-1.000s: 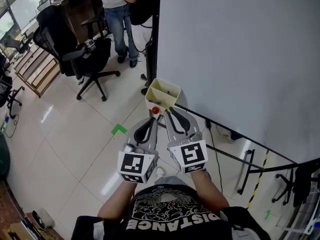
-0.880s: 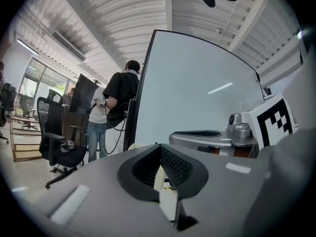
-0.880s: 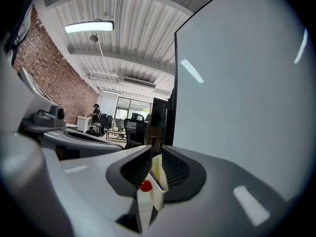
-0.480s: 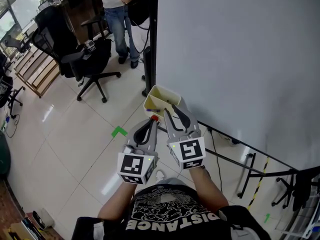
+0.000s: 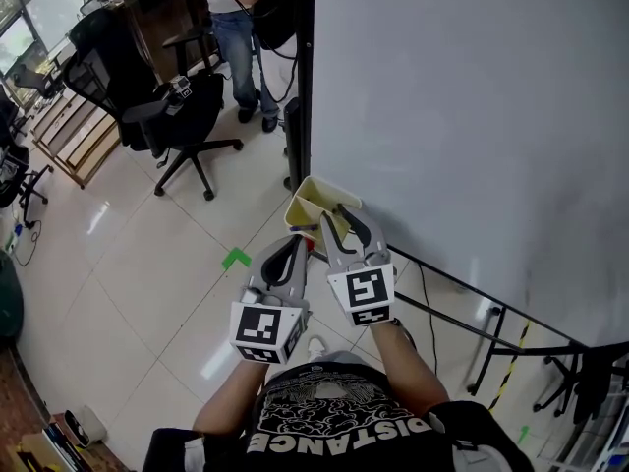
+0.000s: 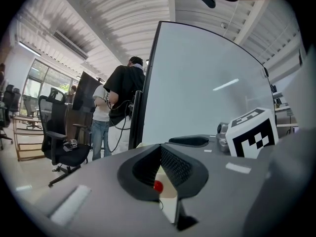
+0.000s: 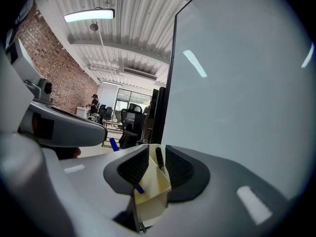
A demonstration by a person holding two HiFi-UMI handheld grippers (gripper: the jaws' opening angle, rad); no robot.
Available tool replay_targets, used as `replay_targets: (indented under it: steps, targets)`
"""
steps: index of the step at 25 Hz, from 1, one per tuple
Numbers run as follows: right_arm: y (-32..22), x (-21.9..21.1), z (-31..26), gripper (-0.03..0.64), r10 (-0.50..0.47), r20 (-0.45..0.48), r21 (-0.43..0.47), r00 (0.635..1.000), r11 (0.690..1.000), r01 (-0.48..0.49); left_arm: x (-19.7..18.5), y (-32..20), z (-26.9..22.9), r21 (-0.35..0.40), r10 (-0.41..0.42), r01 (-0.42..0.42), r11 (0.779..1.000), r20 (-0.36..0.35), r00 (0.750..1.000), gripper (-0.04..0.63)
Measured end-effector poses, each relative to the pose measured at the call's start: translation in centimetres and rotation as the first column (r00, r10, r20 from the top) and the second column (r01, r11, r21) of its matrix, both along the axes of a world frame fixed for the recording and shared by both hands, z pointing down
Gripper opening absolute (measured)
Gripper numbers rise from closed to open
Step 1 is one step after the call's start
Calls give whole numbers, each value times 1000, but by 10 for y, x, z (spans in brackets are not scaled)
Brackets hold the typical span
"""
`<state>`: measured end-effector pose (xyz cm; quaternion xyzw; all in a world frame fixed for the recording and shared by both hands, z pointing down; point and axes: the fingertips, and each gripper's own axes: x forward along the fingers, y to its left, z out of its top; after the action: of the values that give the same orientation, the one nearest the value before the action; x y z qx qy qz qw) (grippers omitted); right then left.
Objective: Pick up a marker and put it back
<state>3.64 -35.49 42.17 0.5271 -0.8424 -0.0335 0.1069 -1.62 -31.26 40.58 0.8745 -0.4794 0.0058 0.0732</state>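
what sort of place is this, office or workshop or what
Most likely an open-plan office or lab space: a large freestanding whiteboard with a cream marker holder at its lower edge, black swivel office chairs on a glossy tiled floor, and a brick wall under ceiling strip lights.

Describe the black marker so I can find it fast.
At the lower left corner of the whiteboard sits a cream bin. The black marker stands in it, framed by the open jaws of the right gripper, unlike the blue markers nearby.
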Motion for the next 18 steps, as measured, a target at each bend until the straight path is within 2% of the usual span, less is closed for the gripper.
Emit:
replay_targets:
  steps: [6, 18]
  targets:
    - [-9, 4, 2, 39, 23, -38, 14, 999, 1000, -23, -2, -8, 4, -11, -13, 13, 1000, 6, 1000, 6]
    - [-8, 2, 0, 34, 25, -80, 49, 996, 999, -21, -6, -7, 3, -8, -29, 29, 1000, 7, 1000, 6]
